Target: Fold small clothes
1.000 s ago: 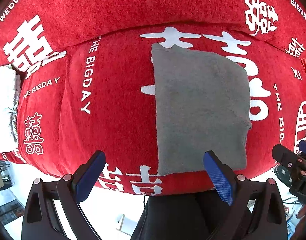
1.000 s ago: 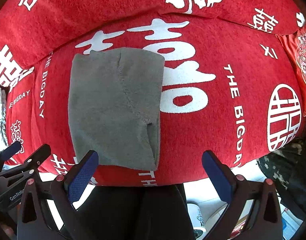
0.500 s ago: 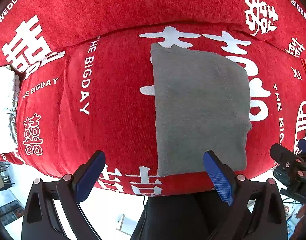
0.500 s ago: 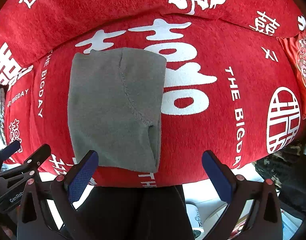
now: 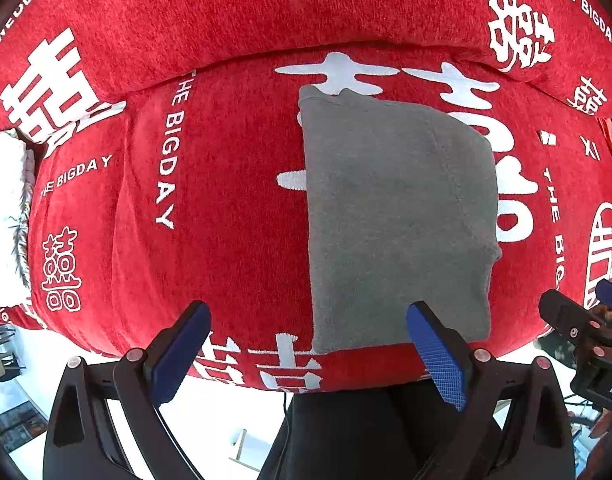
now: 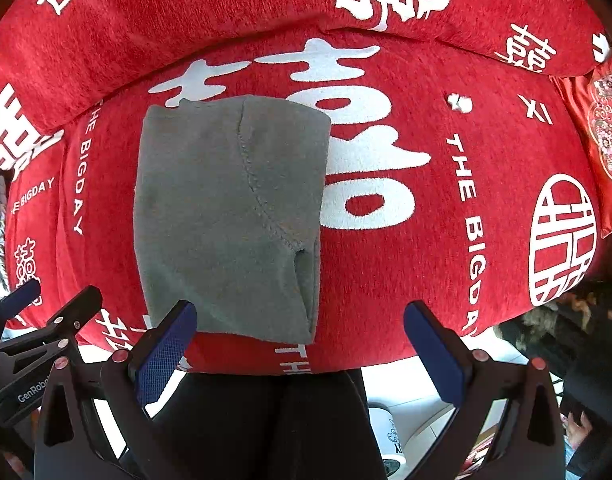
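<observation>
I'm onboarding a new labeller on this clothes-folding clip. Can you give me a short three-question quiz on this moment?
1. True or false: the left gripper is clamped on the grey garment.
2. The garment lies on: A) a bare wooden table, B) a red cover with white lettering, C) a white tray.
3. Fill in: both sets of jaws stand ____.

Key: 1 false; the right gripper holds nothing either. 2 B. 3 open.

Grey garment (image 5: pixel 394 220): matt fleecy cloth. Red cover (image 5: pixel 234 208): napped fabric. Tool pads (image 6: pixel 166 354): textured blue.
</observation>
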Available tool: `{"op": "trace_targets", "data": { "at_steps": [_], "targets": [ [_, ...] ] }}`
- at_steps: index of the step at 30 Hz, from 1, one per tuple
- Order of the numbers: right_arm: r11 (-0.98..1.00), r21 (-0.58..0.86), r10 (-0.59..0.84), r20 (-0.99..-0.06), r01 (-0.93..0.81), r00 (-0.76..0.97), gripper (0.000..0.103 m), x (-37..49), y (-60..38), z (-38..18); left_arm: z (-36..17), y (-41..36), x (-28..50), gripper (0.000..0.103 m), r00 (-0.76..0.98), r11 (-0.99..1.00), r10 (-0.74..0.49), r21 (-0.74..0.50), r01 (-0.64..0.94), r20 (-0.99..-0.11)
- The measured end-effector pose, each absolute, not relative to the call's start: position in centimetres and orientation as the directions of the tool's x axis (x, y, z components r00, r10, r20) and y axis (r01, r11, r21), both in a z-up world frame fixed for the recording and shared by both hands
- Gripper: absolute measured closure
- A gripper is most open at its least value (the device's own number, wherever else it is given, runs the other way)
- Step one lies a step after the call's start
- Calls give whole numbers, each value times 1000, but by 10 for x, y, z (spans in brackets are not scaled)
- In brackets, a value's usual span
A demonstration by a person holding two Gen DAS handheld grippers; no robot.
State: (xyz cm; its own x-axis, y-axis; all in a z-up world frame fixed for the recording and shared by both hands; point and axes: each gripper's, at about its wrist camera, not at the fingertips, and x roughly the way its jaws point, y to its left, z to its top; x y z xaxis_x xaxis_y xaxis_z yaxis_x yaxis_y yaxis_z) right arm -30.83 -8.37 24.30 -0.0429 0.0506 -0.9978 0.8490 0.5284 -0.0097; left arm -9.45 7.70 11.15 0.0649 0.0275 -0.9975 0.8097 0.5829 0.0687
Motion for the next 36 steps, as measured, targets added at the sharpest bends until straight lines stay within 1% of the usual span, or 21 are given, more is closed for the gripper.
{"op": "trace_targets", "data": {
  "at_steps": [15, 23, 29, 33, 36],
  "targets": [
    [511, -34, 21, -998, 859, -53, 0, -304, -80, 244, 110, 79, -87, 4, 64, 575, 3, 55, 816, -998],
    [510, -47, 16, -998, 859, -64, 0, -303, -74, 242, 112, 81, -84, 4, 99, 561, -8, 78, 824, -995],
    [513, -38, 22, -998, 858, -58, 0, -302, -71, 241, 112, 82, -84, 4, 112, 556, -9, 88, 826, -994],
    [519, -25, 29, -998, 854, -47, 0, -302, -72, 238, 116, 79, -87, 4, 126, 549, -51, 77, 832, -991],
    [526, -13, 33, -999, 851, -36, 0, -303, -74, 236, 116, 74, -92, 4, 130, 537, -48, 84, 840, -990]
  ]
}}
